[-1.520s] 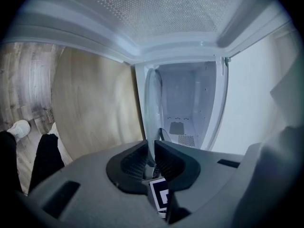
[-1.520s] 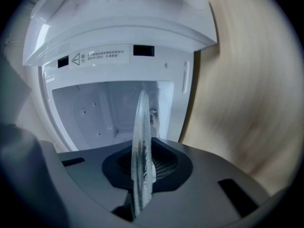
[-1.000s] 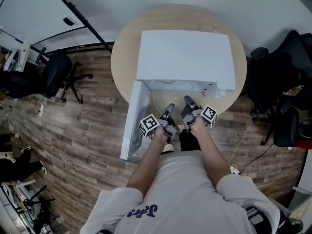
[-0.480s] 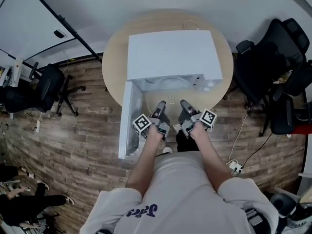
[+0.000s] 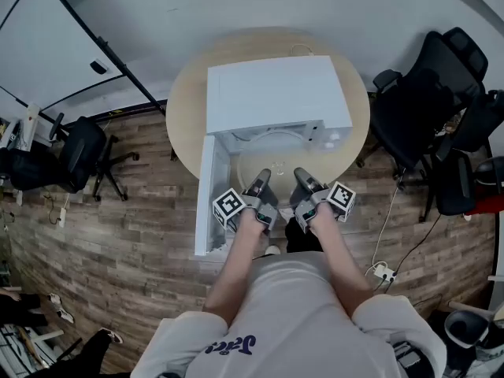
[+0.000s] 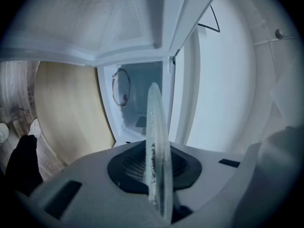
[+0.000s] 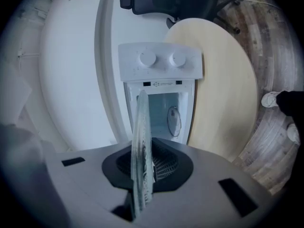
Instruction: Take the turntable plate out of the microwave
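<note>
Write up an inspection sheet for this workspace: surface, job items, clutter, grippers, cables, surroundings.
Surface: round wooden table, largely taken up by the microwave.
Job's things: white microwave, its door swung open; glass turntable plate held in front of the cavity.
Clutter: nothing seen.
Grippers: left gripper clamps the plate's rim, its jaws have just been closing; right gripper shut on the rim too.
Cables: thin cable on the table behind the microwave; power strip with a white lead on the floor.
Surroundings: wood-pattern floor; black office chairs.

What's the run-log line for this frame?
left gripper: jaws just closed on turntable plate | right gripper: shut on turntable plate | microwave: door open
</note>
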Demonstrator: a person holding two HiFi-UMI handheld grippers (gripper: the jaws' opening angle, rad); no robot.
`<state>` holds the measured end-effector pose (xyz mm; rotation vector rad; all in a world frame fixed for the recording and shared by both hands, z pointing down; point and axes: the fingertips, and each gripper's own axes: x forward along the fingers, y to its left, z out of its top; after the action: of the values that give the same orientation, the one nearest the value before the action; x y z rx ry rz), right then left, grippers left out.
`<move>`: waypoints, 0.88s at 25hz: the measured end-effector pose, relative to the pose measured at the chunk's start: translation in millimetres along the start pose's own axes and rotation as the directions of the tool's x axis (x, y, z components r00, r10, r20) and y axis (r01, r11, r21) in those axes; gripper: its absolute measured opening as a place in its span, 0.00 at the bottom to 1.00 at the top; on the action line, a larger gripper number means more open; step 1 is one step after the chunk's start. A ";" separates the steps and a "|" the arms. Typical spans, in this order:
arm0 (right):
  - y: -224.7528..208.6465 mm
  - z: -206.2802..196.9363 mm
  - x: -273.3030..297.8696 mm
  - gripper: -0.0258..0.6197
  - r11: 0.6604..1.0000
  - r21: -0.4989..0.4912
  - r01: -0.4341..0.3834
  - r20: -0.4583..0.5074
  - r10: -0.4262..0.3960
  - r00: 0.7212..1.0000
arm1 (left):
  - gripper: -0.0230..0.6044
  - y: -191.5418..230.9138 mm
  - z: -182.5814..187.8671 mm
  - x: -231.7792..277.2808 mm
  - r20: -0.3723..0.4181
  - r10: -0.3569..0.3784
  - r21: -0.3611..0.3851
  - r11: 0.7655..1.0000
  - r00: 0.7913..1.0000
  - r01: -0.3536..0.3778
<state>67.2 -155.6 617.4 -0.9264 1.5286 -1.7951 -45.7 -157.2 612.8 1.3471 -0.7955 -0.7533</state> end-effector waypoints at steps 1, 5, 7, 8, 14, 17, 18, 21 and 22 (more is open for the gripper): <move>6.6 -1.4 -1.6 0.09 1.000 -0.005 0.003 0.002 -0.003 1.000 | 0.13 -6.5 -1.0 -1.5 0.000 0.000 -0.001 1.000 1.000 0.000; 31.6 -9.2 -9.9 0.09 1.000 -0.008 0.018 0.003 -0.018 1.000 | 0.13 -30.5 -6.1 -9.7 -0.005 -0.001 -0.016 1.000 1.000 0.001; 40.0 -14.1 -14.5 0.09 1.000 -0.001 0.028 -0.001 -0.028 1.000 | 0.13 -39.8 -8.9 -14.9 -0.003 0.005 -0.024 1.000 1.000 -0.005; 43.4 -16.4 -16.7 0.09 0.999 0.000 0.034 -0.003 -0.034 0.999 | 0.13 -43.5 -10.3 -17.6 -0.001 0.008 -0.029 1.000 1.000 -0.008; 61.9 -24.2 -23.4 0.09 1.000 -0.012 0.029 -0.010 -0.029 1.000 | 0.13 -61.4 -13.1 -26.4 0.005 0.006 -0.027 1.000 1.000 -0.006; 69.2 -26.1 -25.3 0.09 0.999 -0.043 0.025 -0.010 -0.026 1.000 | 0.13 -68.5 -14.2 -28.3 0.003 -0.004 -0.026 1.000 1.000 0.004; 70.9 -26.4 -25.6 0.09 0.998 -0.054 0.023 -0.011 -0.024 1.000 | 0.13 -70.2 -14.4 -28.6 0.003 -0.007 -0.023 1.000 1.000 0.007; 74.3 -26.3 -26.6 0.09 0.998 -0.065 0.010 -0.012 -0.011 1.000 | 0.13 -74.8 -15.2 -28.6 0.001 -0.017 -0.009 1.000 1.000 0.017; 75.0 -26.3 -26.9 0.09 0.998 -0.067 0.006 -0.011 -0.006 1.000 | 0.13 -76.0 -15.1 -28.5 0.000 -0.020 -0.004 1.000 1.000 0.020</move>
<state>61.5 -130.8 537.5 -0.9551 1.6038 -1.7656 -49.2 -131.2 534.6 1.3531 -0.7816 -0.7703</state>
